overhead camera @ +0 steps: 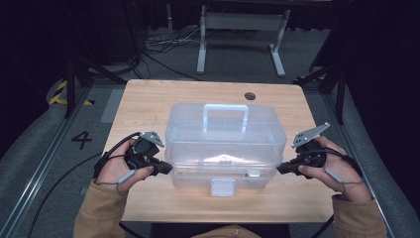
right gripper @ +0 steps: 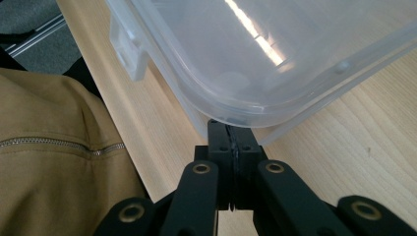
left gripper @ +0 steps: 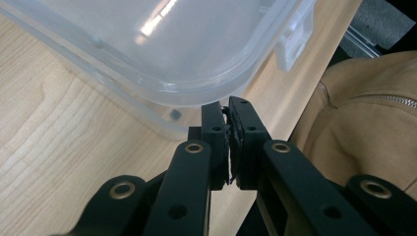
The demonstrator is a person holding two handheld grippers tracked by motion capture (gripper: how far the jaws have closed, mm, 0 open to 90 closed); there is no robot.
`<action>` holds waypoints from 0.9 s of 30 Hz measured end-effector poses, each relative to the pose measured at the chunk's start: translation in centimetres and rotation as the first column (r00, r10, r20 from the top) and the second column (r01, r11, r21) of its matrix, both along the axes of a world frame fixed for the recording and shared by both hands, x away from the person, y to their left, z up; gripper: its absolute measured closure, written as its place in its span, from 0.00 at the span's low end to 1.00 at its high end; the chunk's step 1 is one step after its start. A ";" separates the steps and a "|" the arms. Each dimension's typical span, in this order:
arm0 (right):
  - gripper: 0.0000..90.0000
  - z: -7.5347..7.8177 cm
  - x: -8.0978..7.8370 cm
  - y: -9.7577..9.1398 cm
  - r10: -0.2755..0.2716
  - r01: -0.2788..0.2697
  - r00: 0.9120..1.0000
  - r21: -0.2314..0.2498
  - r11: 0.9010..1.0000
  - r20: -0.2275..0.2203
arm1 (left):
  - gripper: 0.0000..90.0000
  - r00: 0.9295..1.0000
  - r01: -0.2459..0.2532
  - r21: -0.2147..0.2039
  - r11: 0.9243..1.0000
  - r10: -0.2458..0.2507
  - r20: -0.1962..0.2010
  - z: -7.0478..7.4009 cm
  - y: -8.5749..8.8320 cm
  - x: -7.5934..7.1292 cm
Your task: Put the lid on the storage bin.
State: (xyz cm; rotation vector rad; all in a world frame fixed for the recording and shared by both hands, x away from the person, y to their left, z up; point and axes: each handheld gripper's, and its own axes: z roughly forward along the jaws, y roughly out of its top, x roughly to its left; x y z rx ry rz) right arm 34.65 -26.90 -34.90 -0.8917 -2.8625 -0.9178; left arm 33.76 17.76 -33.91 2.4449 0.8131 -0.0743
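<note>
- The person's tan sleeves (overhead camera: 101,210) come in at the bottom of the high view, a hand on each claw.
- The wooden surface (overhead camera: 148,96) carries a clear plastic box (overhead camera: 225,144) at its middle, its front edge near the person's side. A dark round hole (overhead camera: 249,95) sits near the surface's far edge.
- The box has a domed clear lid with a flat handle (overhead camera: 226,118) lying on top and a white latch (overhead camera: 222,187) at the front centre. I cannot tell whether anything is inside; the walls are cloudy.
- The left claw (overhead camera: 166,168) is at the box's left front corner, the right claw (overhead camera: 282,168) at its right front corner, both at the level of the lid's rim.
- In the left gripper view the jaws are pressed nearly together with their tips just under the lid's rim (left gripper: 196,96); whether they pinch it cannot be told.
- In the right gripper view the jaws are closed together, tips meeting the rim's corner; a grip on it cannot be confirmed.
- Beyond the surface: grey floor, loose cables (overhead camera: 168,42), a white frame's legs (overhead camera: 237,44), and a "4" (overhead camera: 81,140) marked on the floor at left.
</note>
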 end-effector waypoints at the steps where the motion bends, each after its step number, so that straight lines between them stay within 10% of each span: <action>1: 1.00 -0.1 0.0 0.0 0.003 -0.003 1.000 -0.005 1.000 -0.001 | 0.95 1.000 0.002 0.003 1.000 -0.002 -0.004 0.0 0.0 0.0; 27: 1.00 -1.1 0.2 0.6 0.036 -0.038 0.998 -0.057 0.998 -0.046 | 0.95 0.998 0.026 0.052 0.998 -0.023 -0.052 -1.1 -0.2 0.4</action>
